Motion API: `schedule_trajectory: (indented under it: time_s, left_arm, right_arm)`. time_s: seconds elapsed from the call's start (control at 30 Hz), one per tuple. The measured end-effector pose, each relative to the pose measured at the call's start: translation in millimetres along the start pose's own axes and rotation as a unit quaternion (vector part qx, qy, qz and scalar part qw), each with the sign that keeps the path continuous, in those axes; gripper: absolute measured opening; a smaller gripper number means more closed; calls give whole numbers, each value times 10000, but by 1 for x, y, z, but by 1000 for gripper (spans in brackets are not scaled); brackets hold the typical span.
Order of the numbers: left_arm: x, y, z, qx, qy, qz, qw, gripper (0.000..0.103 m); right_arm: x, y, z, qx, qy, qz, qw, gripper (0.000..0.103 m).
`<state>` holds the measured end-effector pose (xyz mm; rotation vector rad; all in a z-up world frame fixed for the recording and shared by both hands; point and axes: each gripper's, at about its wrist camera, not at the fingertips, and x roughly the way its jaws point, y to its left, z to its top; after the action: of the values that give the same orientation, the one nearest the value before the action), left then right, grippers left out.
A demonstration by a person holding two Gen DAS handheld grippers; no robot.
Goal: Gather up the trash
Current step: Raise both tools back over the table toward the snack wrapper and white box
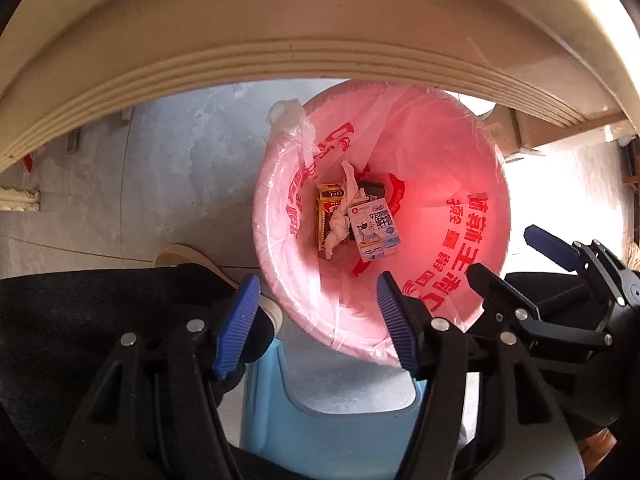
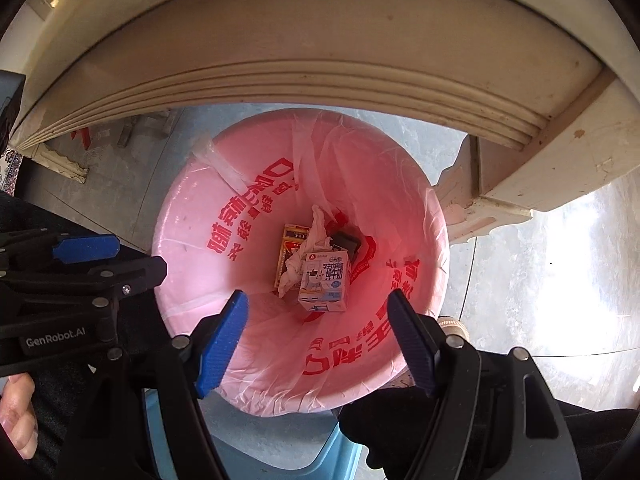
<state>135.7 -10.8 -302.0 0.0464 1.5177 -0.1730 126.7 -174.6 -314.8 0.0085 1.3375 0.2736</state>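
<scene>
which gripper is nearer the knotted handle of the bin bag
Left. The knotted handle sits on the far left rim; the left gripper hovers open over the near left rim, while the right gripper hovers open further right, beside it.

Looking straight down into the trash bin (image 1: 280, 248), lined with a pink bag (image 1: 432, 184) with red print. At the bottom: a white milk carton (image 1: 374, 234), a twisted tissue (image 1: 340, 212), a red-and-yellow box (image 1: 326, 216) and something dark (image 1: 372, 190). The left gripper (image 1: 318, 326) hangs spread wide and empty above the rim, the right gripper (image 1: 508, 252) also open beside it. Cream table edge (image 1: 280, 56) overhead, blue stool (image 1: 332, 420) below.
</scene>
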Motion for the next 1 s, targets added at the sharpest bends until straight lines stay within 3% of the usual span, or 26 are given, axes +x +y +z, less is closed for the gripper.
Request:
schedule_trajectory:
  time_s: [0.07, 0.17, 0.2, 0.27, 0.37, 0.57, 0.67, 0.8, 0.93, 1.0]
  left_arm:
    - [-25, -1, -4, 392, -25, 67, 9992, 65]
    - [-79, 4, -10, 981, -445, 510, 9929, 68]
    - [-98, 7, -10, 1169, -587, 616, 9895, 71]
    - [-135, 13, -7, 1495, -800, 814, 9821, 78]
    - [-182, 22, 8, 1773, -999, 1045, 9735, 79]
    - [-259, 29, 50, 2449, -1055, 828, 9602, 82]
    - [-282, 30, 73, 2809, -935, 791, 9519, 85]
    - [-298, 32, 97, 3035, -907, 1083, 9423, 85]
    - [-302, 33, 113, 3039, -962, 1059, 9419, 85]
    - [-294, 32, 120, 2964, -835, 892, 9472, 85]
  right_arm:
    - [-19, 4, -1, -67, -29, 115, 9999, 70]
    - [-61, 6, 4, -175, -192, 351, 9990, 71]
    - [-78, 7, 7, -217, -289, 406, 9985, 73]
    - [-111, 6, 16, -266, -526, 480, 9971, 89]
    - [-160, 3, 37, -380, -794, 539, 9947, 90]
    - [-240, 9, 90, -968, -1138, 424, 9879, 91]
    - [-275, 11, 118, -1267, -1254, 382, 9833, 91]
    - [-311, 12, 155, -1503, -1432, 223, 9780, 91]
    - [-324, 11, 181, -1536, -1421, 219, 9776, 92]
    - [-322, 8, 192, -1474, -1362, 219, 9794, 92]
